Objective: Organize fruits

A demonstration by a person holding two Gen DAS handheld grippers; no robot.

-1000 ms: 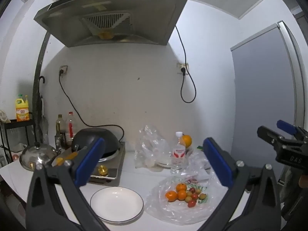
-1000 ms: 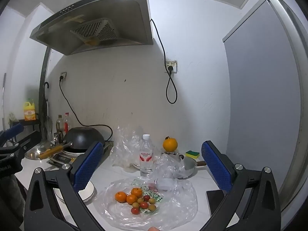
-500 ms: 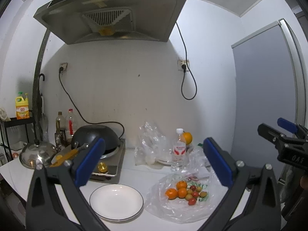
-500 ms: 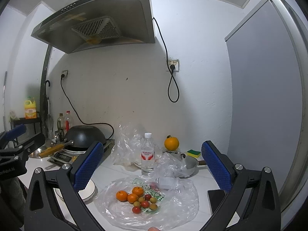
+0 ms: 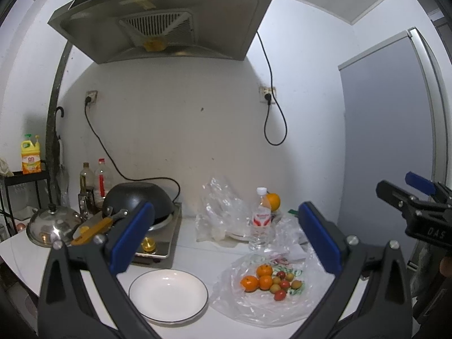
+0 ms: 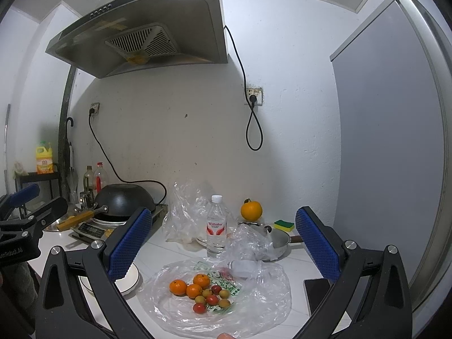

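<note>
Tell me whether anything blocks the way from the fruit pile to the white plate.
Nothing visible does. The fruit pile lies uncovered on the spread plastic bag; the white plate sits beside it, only bare counter between.

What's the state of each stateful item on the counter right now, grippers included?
left gripper: open, holding nothing.
right gripper: open, holding nothing.
white plate: empty, upright.
plastic bag: spread flat and open, fruit pile resting on it.
water bottle: upright, cap on.
wok: upside down on the stove.
large orange: apart from the pile, toward the wall.
</note>
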